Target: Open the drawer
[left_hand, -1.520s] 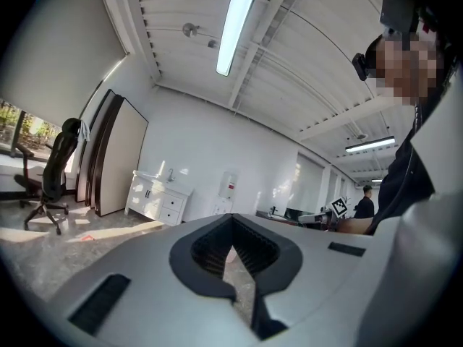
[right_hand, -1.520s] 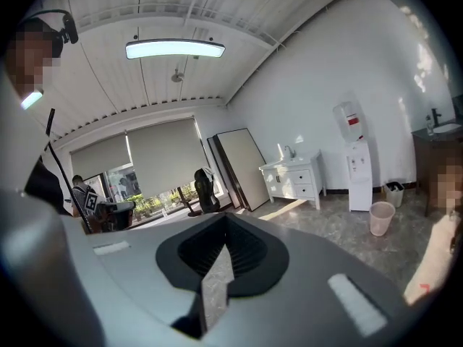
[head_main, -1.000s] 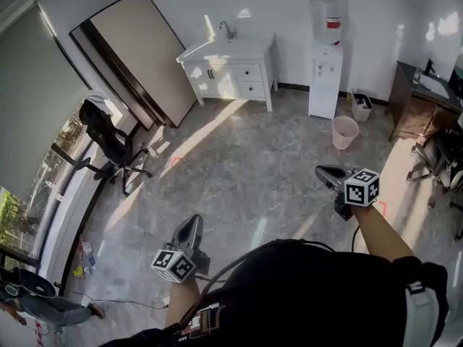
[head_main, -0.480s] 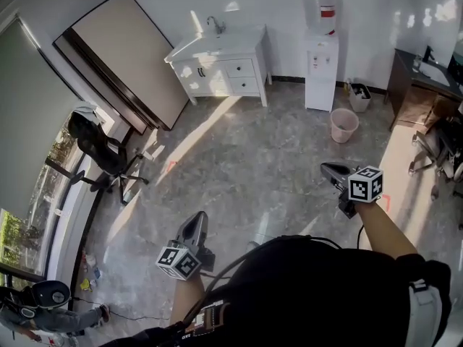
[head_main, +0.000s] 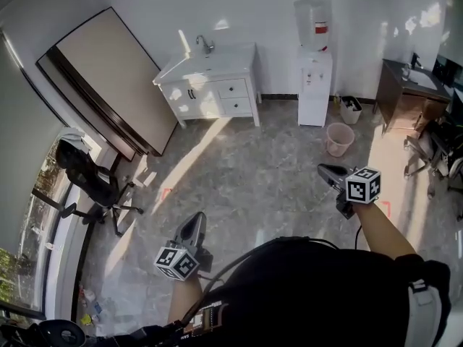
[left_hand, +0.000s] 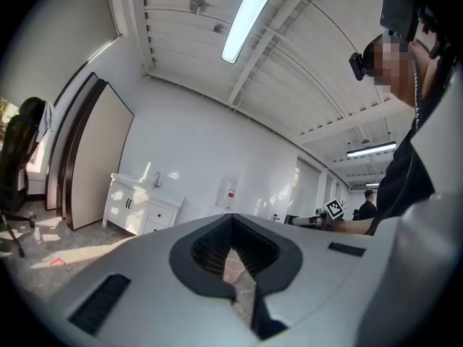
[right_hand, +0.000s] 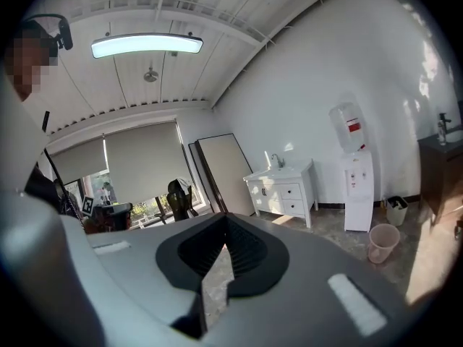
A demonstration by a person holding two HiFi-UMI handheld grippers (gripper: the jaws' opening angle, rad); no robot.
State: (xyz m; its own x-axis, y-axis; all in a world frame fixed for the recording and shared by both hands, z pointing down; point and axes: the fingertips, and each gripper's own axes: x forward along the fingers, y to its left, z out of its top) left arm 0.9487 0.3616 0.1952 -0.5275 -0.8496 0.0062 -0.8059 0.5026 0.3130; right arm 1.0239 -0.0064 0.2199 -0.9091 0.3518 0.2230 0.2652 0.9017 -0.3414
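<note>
Vanity cabinet (head_main: pixel 206 96): white, at the floor's far edge against the wall. Drawers (head_main: pixel 233 88): in its right half, all closed. Left gripper (head_main: pixel 192 224), right gripper (head_main: pixel 329 170): jaws together, empty, pointed towards the cabinet but well apart from it, probably just being carried there.

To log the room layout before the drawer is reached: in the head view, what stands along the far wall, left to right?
Leaning board → white sink cabinet → water dispenser → small bin → dark wooden cabinet.
</note>
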